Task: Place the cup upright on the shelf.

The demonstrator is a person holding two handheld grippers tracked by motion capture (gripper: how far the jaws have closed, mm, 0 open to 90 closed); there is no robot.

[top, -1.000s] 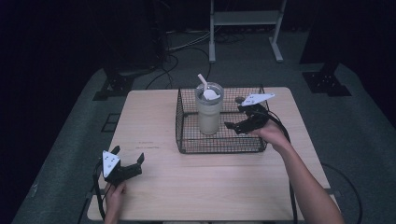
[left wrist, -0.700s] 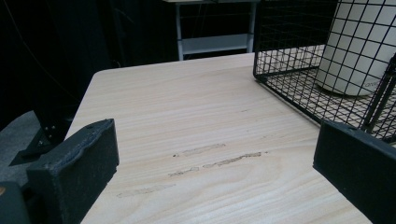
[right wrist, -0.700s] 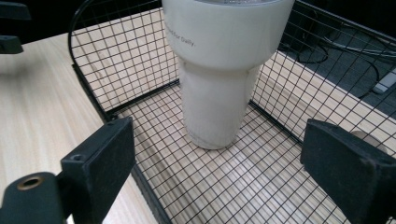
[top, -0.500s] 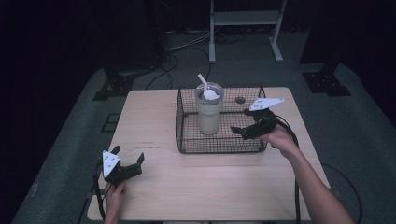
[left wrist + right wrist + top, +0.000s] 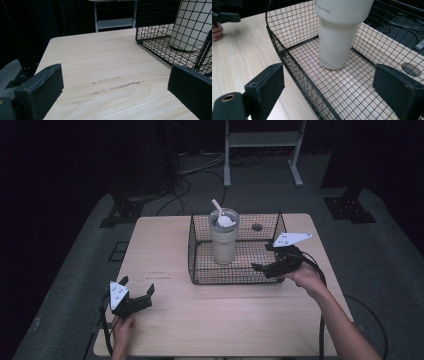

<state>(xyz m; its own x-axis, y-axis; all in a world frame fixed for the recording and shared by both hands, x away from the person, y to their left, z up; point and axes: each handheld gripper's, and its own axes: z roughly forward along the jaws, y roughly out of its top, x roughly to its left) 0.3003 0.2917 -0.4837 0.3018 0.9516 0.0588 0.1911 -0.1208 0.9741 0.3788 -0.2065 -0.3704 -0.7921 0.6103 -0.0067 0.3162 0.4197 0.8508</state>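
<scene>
A cream tumbler (image 5: 223, 245) with a lid and straw (image 5: 217, 207) stands upright in a black wire basket (image 5: 235, 281) at the middle of the wooden table (image 5: 225, 320). My right gripper (image 5: 261, 257) hovers at the basket's front right corner, open, holding nothing. In the right gripper view its jaws straddle the basket wall (image 5: 287, 57), with the tumbler (image 5: 337, 37) ahead. My left gripper (image 5: 137, 285) rests open and empty at the table's front left. In the left gripper view the basket (image 5: 155, 42) and tumbler (image 5: 192, 27) lie off to the right.
A round cable hole (image 5: 257, 227) sits in the table behind the basket, inside its outline. A metal stand (image 5: 262, 140) and cables lie on the dark floor beyond. Bare wood (image 5: 105, 65) stretches between the left gripper and the basket.
My right gripper has drawn back a little from the tumbler, toward the table's near edge and to the right. The left gripper has stayed still.
</scene>
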